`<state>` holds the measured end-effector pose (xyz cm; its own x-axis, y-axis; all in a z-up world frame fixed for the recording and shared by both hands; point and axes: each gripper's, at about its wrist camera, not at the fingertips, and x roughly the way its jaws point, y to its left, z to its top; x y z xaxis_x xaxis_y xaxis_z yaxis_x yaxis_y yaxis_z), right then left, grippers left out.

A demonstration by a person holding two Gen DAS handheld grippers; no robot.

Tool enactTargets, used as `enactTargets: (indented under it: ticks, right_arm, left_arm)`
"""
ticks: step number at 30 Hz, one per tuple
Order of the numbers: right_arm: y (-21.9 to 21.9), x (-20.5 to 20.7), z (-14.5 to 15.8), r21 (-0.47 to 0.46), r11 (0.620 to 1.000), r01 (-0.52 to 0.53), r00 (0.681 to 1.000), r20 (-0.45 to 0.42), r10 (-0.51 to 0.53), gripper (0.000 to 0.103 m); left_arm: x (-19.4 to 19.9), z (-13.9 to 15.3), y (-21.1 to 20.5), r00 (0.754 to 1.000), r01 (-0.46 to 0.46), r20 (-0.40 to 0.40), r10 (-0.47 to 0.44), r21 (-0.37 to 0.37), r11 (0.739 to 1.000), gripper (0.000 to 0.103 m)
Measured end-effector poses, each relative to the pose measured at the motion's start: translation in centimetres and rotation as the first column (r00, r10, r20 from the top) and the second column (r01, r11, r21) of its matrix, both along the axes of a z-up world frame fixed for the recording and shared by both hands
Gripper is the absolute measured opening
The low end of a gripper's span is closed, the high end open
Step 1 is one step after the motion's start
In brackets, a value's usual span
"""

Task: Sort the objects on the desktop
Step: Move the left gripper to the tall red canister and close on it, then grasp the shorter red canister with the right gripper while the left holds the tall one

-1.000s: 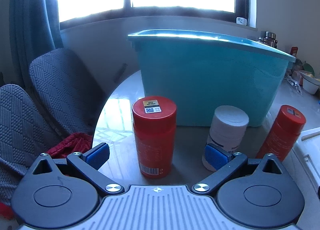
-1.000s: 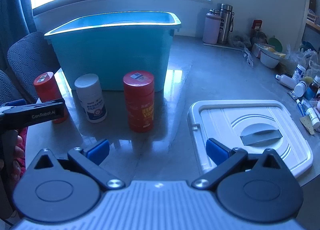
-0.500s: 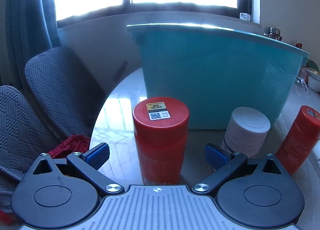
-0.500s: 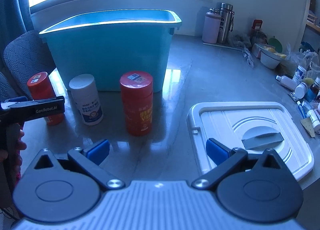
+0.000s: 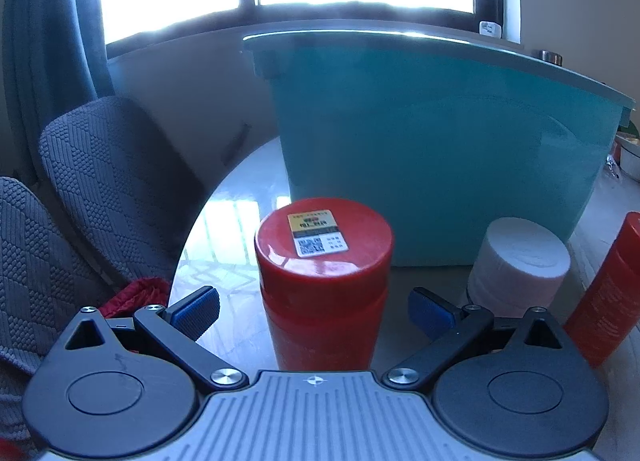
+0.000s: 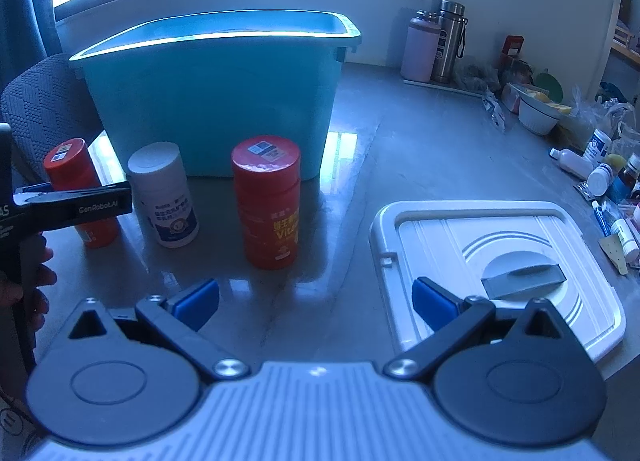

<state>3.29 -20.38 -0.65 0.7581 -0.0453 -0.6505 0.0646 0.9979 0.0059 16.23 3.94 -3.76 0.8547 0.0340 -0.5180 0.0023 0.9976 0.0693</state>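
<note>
A red canister (image 5: 323, 281) stands on the table between the open jaws of my left gripper (image 5: 314, 311), with a gap on each side. It also shows in the right wrist view (image 6: 78, 189) at far left. A white bottle (image 5: 516, 265) (image 6: 164, 193) stands to its right, then a second red canister (image 5: 604, 297) (image 6: 270, 205). The teal bin (image 5: 440, 149) (image 6: 216, 89) stands behind all three. My right gripper (image 6: 316, 301) is open and empty above the table in front of the second red canister.
A white bin lid (image 6: 496, 265) lies at the right. Flasks (image 6: 436, 45), a bowl (image 6: 538, 117) and small bottles (image 6: 600, 177) crowd the far right. Grey chairs (image 5: 108, 181) and a red cloth (image 5: 136, 293) sit off the table's left edge.
My left gripper has moved forward and lower, so the red canister now sits between its open jaws. My right gripper has shifted slightly left and stayed open.
</note>
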Motion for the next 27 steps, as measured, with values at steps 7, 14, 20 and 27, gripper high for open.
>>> enactTargets:
  ticks: [7,14,20,27]
  right_arm:
    - [-0.2,0.2,-0.1,0.066,0.998,0.004,0.999,0.046,-0.007,0.103]
    - [-0.2,0.1,-0.1,0.052,0.999,0.000,0.999,0.034,-0.002,0.103]
    - [0.0,0.0,-0.1,0.054,0.998,-0.008,1.000,0.026,0.007,0.103]
    - [0.3,-0.1,0.0,0.057,0.998,-0.021,0.999,0.040,0.019,0.103]
  left_arm:
    - [0.3,-0.1,0.3,1.000,0.009,0.003,-0.009,-0.002,1.000,0.050]
    - [-0.2,0.3,0.5,1.000,0.001,0.007,0.000,-0.021,1.000,0.050]
    - [-1.1,1.2,0.6,1.000,-0.002,0.015,0.002,-0.009,1.000,0.050]
    - [-2.6,1.7,1.1,1.000,-0.016,-0.002,0.016,0.000,1.000,0.050]
